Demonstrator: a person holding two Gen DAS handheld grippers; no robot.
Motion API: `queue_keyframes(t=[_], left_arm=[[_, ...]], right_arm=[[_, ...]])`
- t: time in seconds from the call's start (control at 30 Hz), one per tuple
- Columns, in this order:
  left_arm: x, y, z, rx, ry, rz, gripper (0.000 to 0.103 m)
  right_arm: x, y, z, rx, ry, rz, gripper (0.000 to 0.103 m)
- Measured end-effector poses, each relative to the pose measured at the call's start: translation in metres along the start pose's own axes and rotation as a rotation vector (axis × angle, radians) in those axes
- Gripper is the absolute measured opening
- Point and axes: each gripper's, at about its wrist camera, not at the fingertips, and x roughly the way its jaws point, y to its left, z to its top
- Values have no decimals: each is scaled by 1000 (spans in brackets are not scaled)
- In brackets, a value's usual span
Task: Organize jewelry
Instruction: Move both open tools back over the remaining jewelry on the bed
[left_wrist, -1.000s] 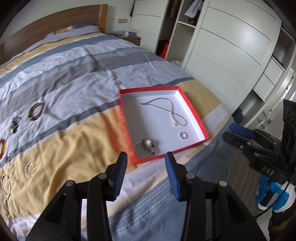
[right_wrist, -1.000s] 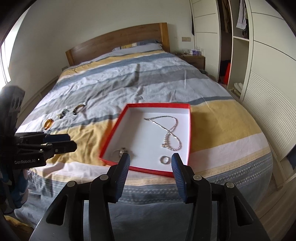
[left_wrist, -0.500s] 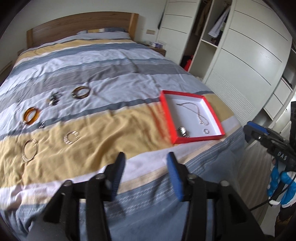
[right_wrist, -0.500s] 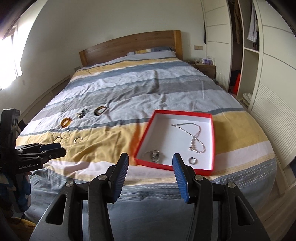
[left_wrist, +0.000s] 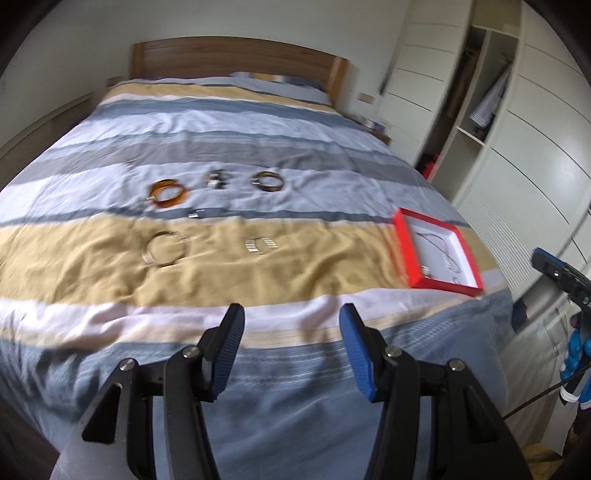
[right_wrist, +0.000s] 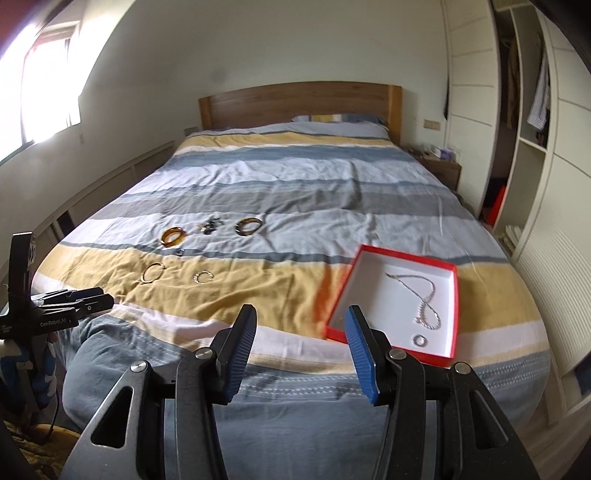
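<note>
A fetching step is judged to be in hand: some pieces lie in the box (right_wrist: 448, 314), and others are spread loose on the bed (right_wrist: 295, 184). Nothing is held. The left gripper (left_wrist: 291, 347) is seen released, jaws apart and empty, above the near edge of the bed; the right gripper (right_wrist: 299, 347) is likewise released and empty.

In the box a necklace (right_wrist: 421, 295) and a ring (right_wrist: 420, 340) are seen; a third small piece is glimpsed at its near corner in the left view, too blurred to name.

From the left gripper, the ribbed cuff (left_wrist: 261, 244) lies at about 12 o'clock, the thin bangle (left_wrist: 164, 248) at 11 o'clock, both on the yellow stripe and well apart from the jaws. Farther off, the amber bangle (left_wrist: 168, 192) lies at 11, the dark bangle (left_wrist: 268, 181) at 12, a small cluster (left_wrist: 217, 178) between them, and a small silver piece (left_wrist: 197, 213) just nearer. The box lies at 2 o'clock.

From the right gripper the box is near, at 1 o'clock; the loose pieces lie at 10 to 11 o'clock.

The next move is judged to call for a forward, downward reach by the left gripper, the jaws straddling one band's rim against soft cloth.
</note>
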Motion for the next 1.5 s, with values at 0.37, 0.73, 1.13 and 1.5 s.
queue_keyframes(t=[0.37,0.73,1.13,1.5], left_arm=[[-21,84,-22,-171,-32,108,51],[17,114,-28,-183,35,163,54],[96,125,20,-152,94,152,54],[167,144,61,-135,111,147,55]], right_arm=[[18,44,17,-88,11,60,55],[78,67,18,-129,116,108,61],[190,100,30,-176,246,223,63],[288,142,33,-206,331,328,64]])
